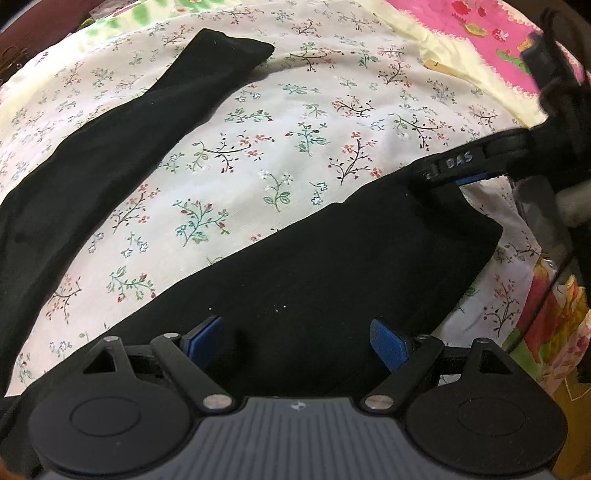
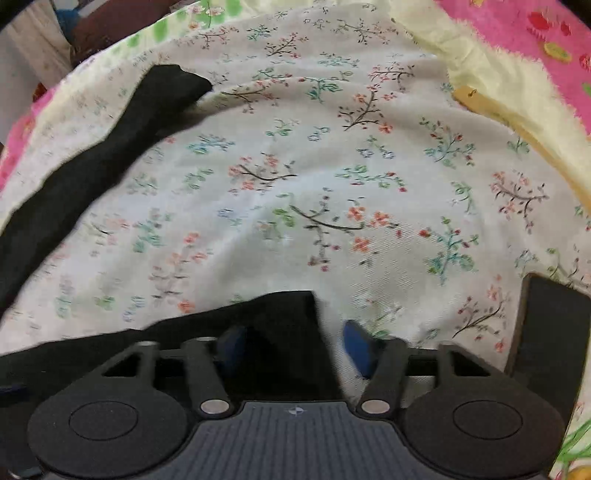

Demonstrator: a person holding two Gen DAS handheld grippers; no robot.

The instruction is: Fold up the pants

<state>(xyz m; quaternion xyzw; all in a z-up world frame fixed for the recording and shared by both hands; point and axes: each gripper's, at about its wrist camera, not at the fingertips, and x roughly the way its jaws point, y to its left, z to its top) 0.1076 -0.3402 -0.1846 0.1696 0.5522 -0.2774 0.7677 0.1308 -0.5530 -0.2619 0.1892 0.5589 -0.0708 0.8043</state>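
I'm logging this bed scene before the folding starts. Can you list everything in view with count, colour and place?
Pants: one, black, legs spread apart on the sheet.
Floral sheet: one, cream with small flowers, under the pants.
Pink cloth: one, pink with red prints, far right corner.
Dark flat object: one, black, right edge of the sheet; unclear what it is.
Left claw: blue pads, open over a pant leg.
Right claw: blue pads, straddling the leg's hem corner.

Home bedroom: soft surface covered by floral bedsheet, pink patterned blanket at its far right corner
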